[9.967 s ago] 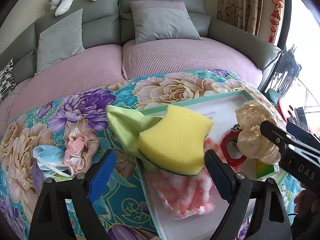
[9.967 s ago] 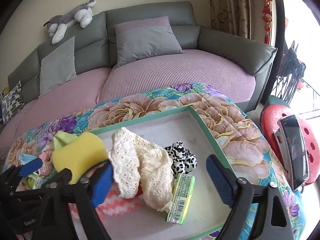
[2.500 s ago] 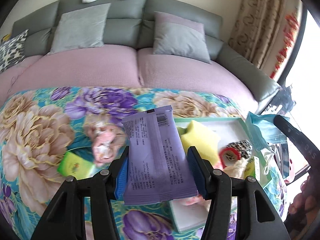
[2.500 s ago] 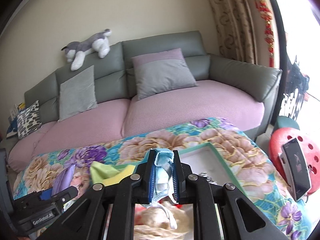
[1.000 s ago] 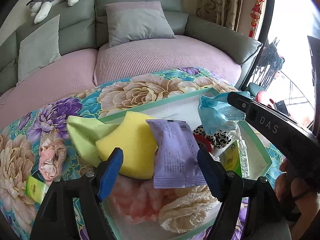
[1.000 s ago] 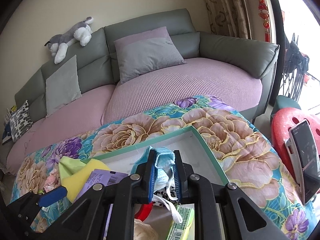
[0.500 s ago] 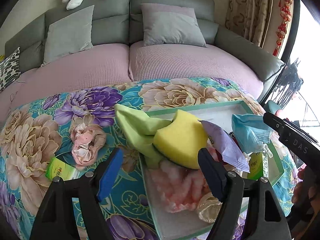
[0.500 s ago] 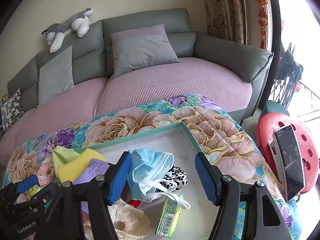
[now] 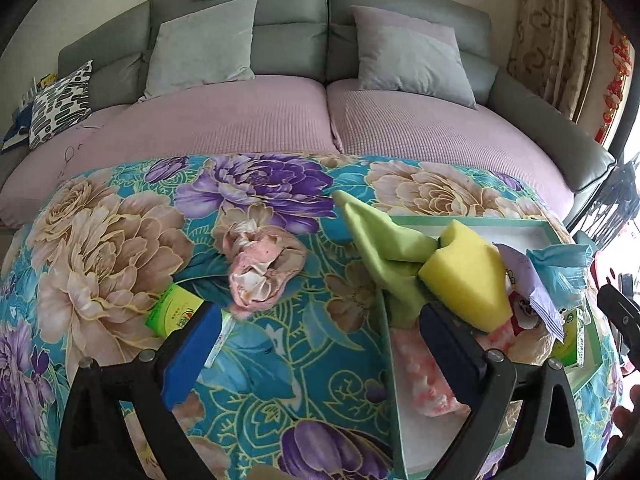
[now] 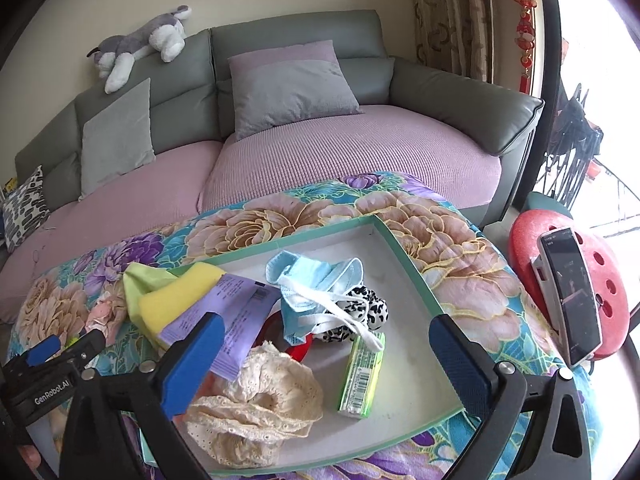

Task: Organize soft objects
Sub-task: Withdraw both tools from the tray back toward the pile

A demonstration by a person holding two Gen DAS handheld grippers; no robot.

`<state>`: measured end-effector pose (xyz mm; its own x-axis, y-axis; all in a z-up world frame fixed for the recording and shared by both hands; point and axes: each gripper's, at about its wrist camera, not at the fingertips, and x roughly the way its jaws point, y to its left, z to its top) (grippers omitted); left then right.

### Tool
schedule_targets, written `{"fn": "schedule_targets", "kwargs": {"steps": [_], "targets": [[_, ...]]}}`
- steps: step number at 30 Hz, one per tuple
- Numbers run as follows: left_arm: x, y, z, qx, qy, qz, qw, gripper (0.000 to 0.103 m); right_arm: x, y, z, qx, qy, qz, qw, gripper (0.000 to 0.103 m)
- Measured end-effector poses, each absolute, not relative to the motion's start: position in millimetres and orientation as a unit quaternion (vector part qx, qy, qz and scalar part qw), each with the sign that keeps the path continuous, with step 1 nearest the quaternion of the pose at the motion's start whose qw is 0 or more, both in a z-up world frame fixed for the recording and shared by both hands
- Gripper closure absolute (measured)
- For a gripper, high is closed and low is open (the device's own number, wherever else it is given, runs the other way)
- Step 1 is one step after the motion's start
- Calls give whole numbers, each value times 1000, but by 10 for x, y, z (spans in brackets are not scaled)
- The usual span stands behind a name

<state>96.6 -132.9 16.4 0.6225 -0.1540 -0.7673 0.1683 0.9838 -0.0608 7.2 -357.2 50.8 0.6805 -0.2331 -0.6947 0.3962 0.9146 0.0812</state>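
Crumpled pale-blue face mask [image 10: 316,280] lies in the tray [image 10: 404,252], white loops trailing

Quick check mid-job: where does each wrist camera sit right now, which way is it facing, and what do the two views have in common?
Left wrist: on the left gripper, tilted down over the floral blanket toward the sofa; open jaws frame a pink cloth and green packet; right gripper at the edge.
Right wrist: on the right gripper, above the tray; open jaws empty, blue mask lying beyond; left gripper at lower left.
Shared: tray, yellow sponge, mask, sofa.
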Motion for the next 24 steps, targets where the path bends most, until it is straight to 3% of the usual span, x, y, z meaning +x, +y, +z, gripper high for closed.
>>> {"fn": "schedule_targets", "kwargs": {"steps": [24], "targets": [[977,-220,146,-44,437,3,898,4,368,-2555,321,77,401,-91,908,0]]}}
